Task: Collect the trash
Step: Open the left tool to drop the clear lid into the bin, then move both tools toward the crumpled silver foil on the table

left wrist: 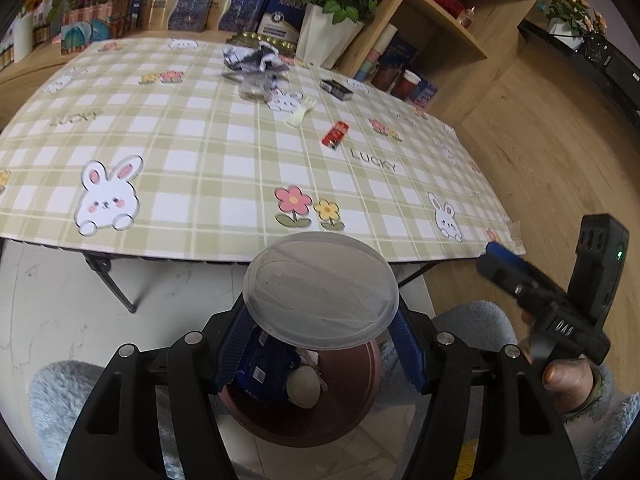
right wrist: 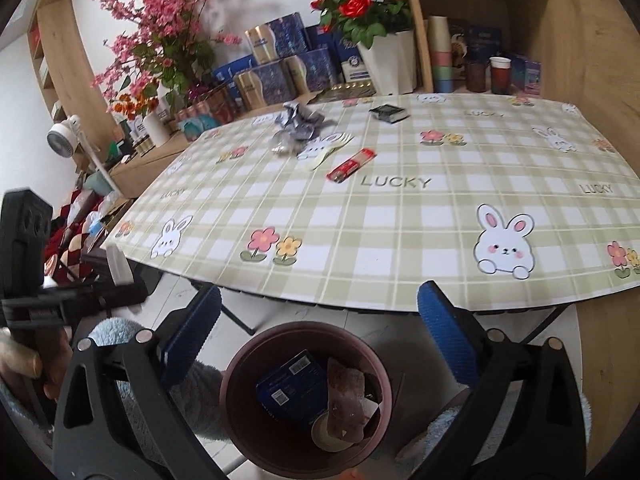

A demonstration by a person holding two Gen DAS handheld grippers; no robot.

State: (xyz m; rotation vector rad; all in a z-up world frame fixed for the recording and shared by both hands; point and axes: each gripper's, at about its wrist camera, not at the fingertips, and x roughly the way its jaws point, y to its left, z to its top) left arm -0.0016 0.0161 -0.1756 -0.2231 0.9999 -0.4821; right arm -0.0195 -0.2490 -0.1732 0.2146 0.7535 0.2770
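Two grippers hang over a brown bin that stands on the pale floor at the near edge of the table. The left gripper [left wrist: 320, 344] is clamped on a clear round plastic lid [left wrist: 320, 290], its blue pads pressed against the lid's left and right rims, the lid held flat above the bin [left wrist: 340, 412]. The right gripper [right wrist: 320, 332] has its blue fingers [right wrist: 448, 332] spread wide with nothing between them, above the bin's mouth. Inside the bin lie a dark blue box [right wrist: 290, 390], a crumpled brownish wrapper [right wrist: 346, 400] and a pale round piece [right wrist: 324, 434] at the bottom.

Beyond the bin stretches the table [right wrist: 400, 240] under a green checked cloth printed with rabbits, flowers and the word LUCKY. Toward its middle lies a red wrapper [right wrist: 352, 165], and just beyond it to the left a white plastic fork [right wrist: 326, 152]. Farther left sits a small clear cup [left wrist: 253, 90] and, touching it on the far side, a heap of crumpled silver-grey paper [right wrist: 302, 120]. A small black box [right wrist: 389, 113] lies apart, to the right, near the far edge. Past the table stand blue and gold boxes, a white pot of red roses [right wrist: 390, 62] and wooden shelves.
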